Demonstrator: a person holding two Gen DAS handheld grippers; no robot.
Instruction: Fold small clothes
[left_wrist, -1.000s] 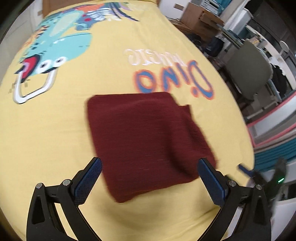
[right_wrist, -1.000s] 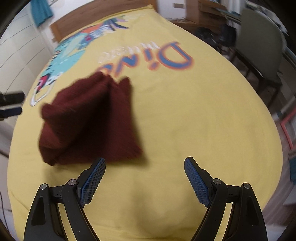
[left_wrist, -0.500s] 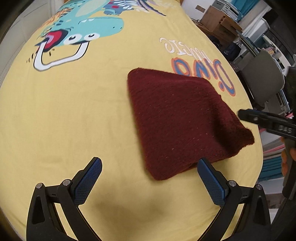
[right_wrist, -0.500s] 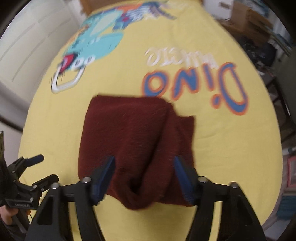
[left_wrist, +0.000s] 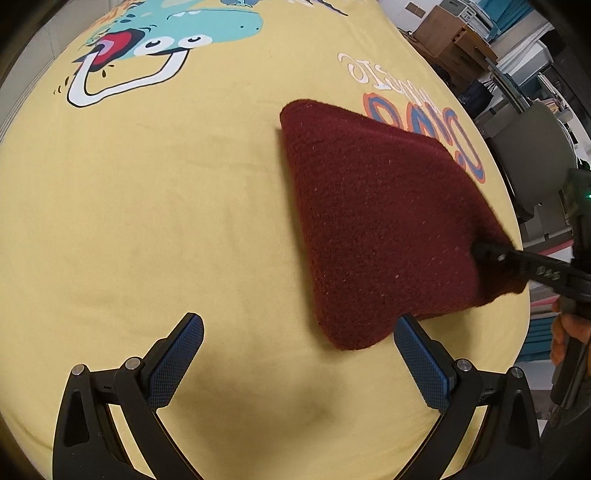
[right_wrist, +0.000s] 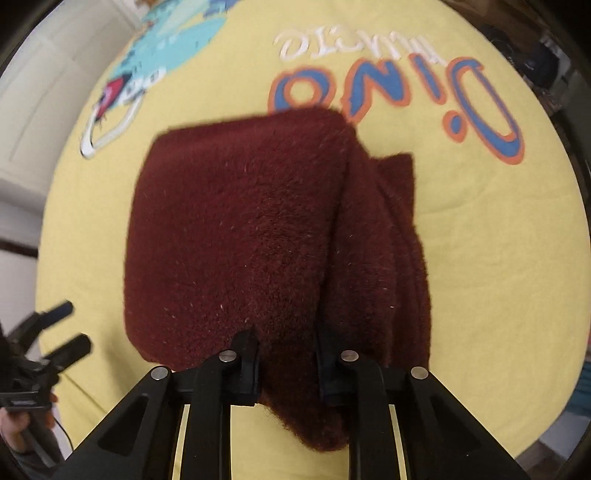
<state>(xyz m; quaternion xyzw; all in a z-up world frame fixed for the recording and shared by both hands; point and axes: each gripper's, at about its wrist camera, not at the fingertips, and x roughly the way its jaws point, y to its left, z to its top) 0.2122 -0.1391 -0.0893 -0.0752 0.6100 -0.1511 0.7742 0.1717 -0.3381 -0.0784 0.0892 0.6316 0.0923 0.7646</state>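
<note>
A folded dark red fleece cloth (left_wrist: 376, 221) lies on the yellow dinosaur-print sheet (left_wrist: 166, 221). My left gripper (left_wrist: 299, 354) is open and empty, just in front of the cloth's near corner. My right gripper (right_wrist: 286, 354) is shut on the cloth's (right_wrist: 240, 236) near edge, which bunches between its fingers. In the left wrist view the right gripper (left_wrist: 495, 256) comes in from the right and pinches the cloth's right edge. The left gripper (right_wrist: 62, 332) shows at the lower left of the right wrist view.
The sheet (right_wrist: 498, 258) carries a teal dinosaur print (left_wrist: 177, 40) and "Dino" lettering (right_wrist: 399, 85). Beyond its right edge are a grey chair (left_wrist: 532, 155) and cardboard boxes (left_wrist: 454, 48). A white wall (right_wrist: 44, 92) stands to the left.
My right gripper has moved onto the cloth's edge and closed on it. My left gripper has drawn back to the left, away from the cloth, staying open.
</note>
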